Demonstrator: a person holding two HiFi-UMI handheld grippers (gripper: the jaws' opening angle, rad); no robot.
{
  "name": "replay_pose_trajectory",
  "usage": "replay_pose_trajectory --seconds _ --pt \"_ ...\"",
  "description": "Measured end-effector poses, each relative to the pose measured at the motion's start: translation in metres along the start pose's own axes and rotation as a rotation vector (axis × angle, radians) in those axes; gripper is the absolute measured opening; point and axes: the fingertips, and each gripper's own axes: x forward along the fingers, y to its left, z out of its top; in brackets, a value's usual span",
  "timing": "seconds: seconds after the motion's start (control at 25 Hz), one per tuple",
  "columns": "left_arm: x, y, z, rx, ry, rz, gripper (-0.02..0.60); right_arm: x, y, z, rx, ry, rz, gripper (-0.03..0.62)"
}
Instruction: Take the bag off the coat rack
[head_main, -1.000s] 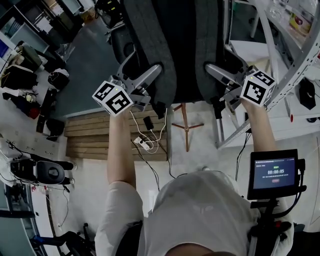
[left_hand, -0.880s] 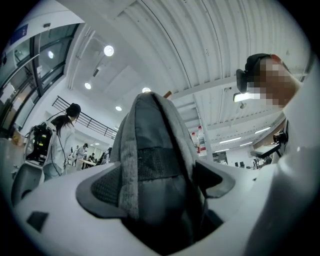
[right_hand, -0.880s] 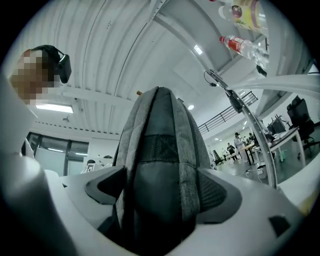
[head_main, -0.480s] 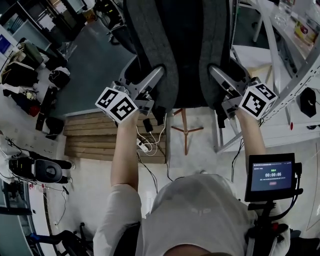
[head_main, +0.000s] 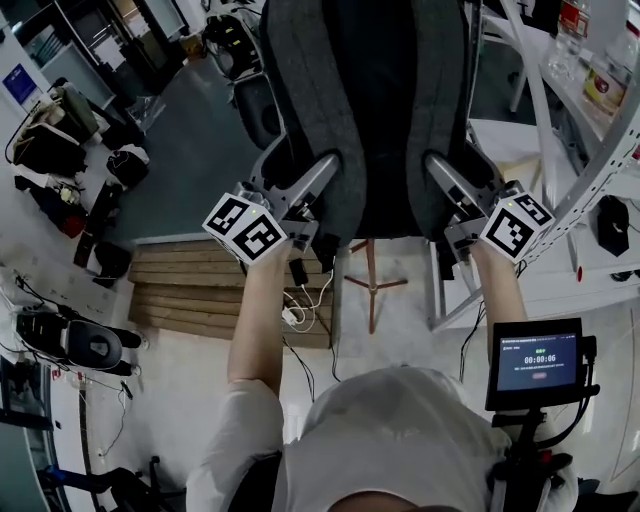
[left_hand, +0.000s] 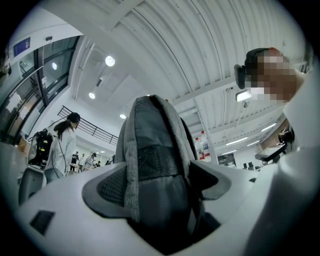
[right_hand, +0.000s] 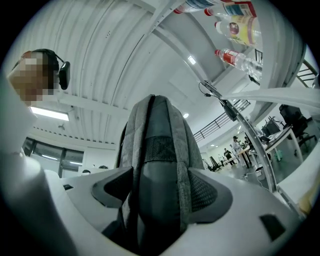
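Note:
A grey backpack (head_main: 370, 90) hangs in front of me with its back panel and two shoulder straps facing me. Below it spread the wooden feet of the coat rack (head_main: 372, 262). My left gripper (head_main: 305, 162) is on the left shoulder strap (left_hand: 155, 165). My right gripper (head_main: 455, 168) is on the right shoulder strap (right_hand: 160, 165). Both pairs of jaws have just been closing, each with its strap between them. In each gripper view the strap fills the gap and the pads (left_hand: 107, 187) (right_hand: 210, 192) press on its edges. The hook that bears the bag is hidden.
A metal shelf frame (head_main: 590, 120) with bottles (head_main: 575, 20) stands close on the right. A small screen on a stand (head_main: 535, 355) is at my lower right. A wooden pallet (head_main: 200, 285) with a power strip and cables (head_main: 295, 305) lies on the floor. Bags (head_main: 50, 140) lie at far left.
Both grippers' jaws have narrowed onto the shoulder straps. The hands have stayed almost where they were, and the head view has tilted slightly.

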Motion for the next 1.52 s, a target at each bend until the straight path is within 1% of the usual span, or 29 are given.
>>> replay_pose_trajectory --seconds 0.24,0.48,0.68,0.84,1.0,1.12,1.24,1.4,1.52 --pt "-0.001 -0.012 0.029 0.049 0.001 -0.001 0.394 0.002 0.016 0.020 0.000 -0.039 0.025 0.357" --pt "-0.011 -0.022 0.052 0.075 -0.031 0.000 0.394 0.004 0.037 0.035 -0.024 -0.058 0.055 0.357" --pt "-0.029 -0.033 0.072 0.096 -0.057 0.028 0.394 0.009 0.060 0.045 -0.034 -0.055 0.106 0.357" --pt "-0.054 -0.041 0.092 0.126 -0.075 0.072 0.394 0.017 0.086 0.049 -0.028 -0.050 0.166 0.357" --pt "-0.089 -0.053 0.109 0.161 -0.089 0.145 0.394 0.025 0.116 0.044 -0.008 -0.035 0.246 0.357" --pt "-0.123 -0.060 0.126 0.197 -0.100 0.220 0.394 0.040 0.145 0.037 0.012 -0.023 0.325 0.357" --pt "-0.157 -0.071 0.141 0.228 -0.102 0.314 0.394 0.051 0.174 0.030 0.048 0.004 0.412 0.357" --pt "-0.205 -0.085 0.149 0.264 -0.091 0.461 0.394 0.067 0.208 0.005 0.121 0.052 0.537 0.357" --pt "-0.235 -0.092 0.166 0.285 -0.093 0.559 0.394 0.086 0.237 -0.002 0.162 0.090 0.621 0.357"
